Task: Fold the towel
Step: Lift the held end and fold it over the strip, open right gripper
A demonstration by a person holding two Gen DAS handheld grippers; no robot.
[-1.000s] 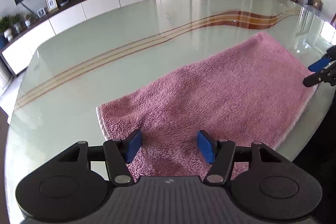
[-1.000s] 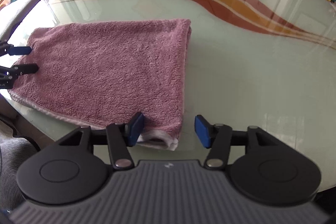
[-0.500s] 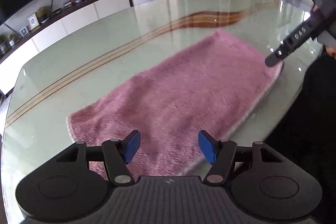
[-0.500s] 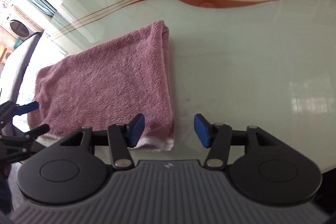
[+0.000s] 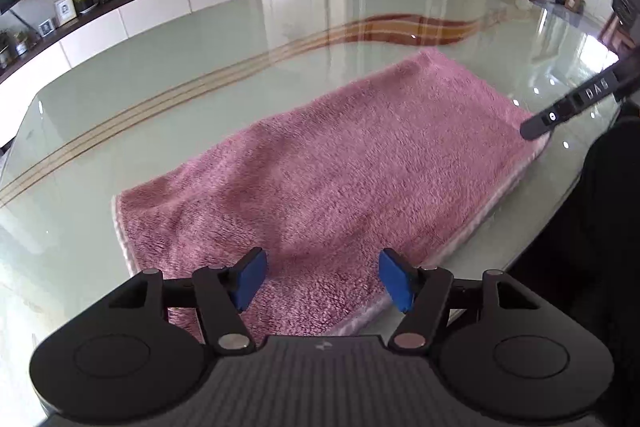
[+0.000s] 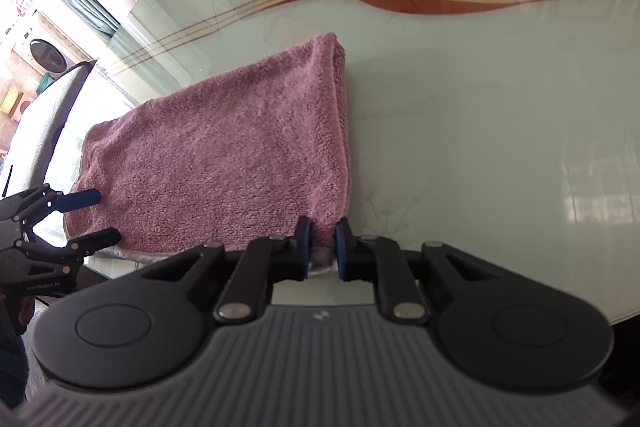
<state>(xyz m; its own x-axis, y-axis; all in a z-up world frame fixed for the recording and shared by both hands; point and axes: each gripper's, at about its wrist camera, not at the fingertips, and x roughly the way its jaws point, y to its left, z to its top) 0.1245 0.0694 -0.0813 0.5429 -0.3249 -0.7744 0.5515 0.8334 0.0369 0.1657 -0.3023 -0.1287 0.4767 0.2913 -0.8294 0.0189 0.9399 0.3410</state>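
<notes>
On glass table [image 5: 200, 99], near its front edge: pink towel [image 5: 360, 179], folded to a double layer, lying flat. Long axis runs along the table edge, from left hand-held gripper [image 5: 322, 279] to right hand-held gripper [image 6: 322, 247]. Folded edge faces table centre; white hems face the edge. Left unit: spread wide over one towel end, pads w/o contact. Right unit: jaws just closed, clenched on the near corner. No containers on table.

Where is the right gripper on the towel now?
The right gripper pinches the near right corner of the pink towel, by the glass table's near edge.
</notes>
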